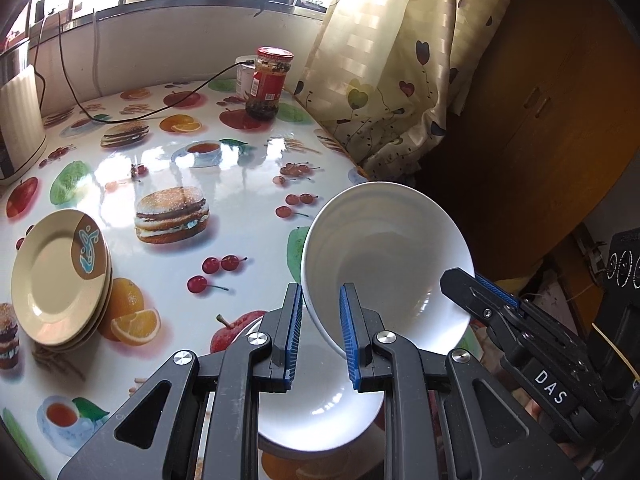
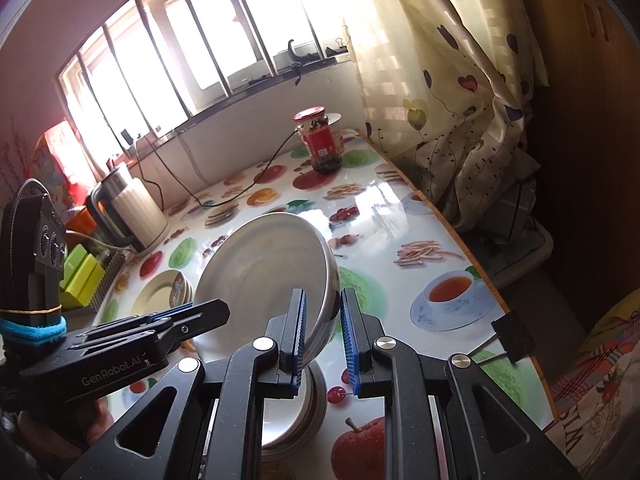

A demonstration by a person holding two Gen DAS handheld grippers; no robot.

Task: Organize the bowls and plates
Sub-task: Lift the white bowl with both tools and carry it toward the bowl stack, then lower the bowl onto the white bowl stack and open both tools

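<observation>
blown-out window (image 2: pixel 192 52) backlight glares off table (image 1: pixel 240 176), fisheye-bent edges.

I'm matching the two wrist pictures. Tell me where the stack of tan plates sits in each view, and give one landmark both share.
Left wrist: the plates lie at the left edge, on the table beside a printed orange.
Right wrist: the plates lie left of centre, partly hidden behind the tilted white bowl.
Shared landmark: the red-lidded jar at the table's far end, near the curtain.
</observation>
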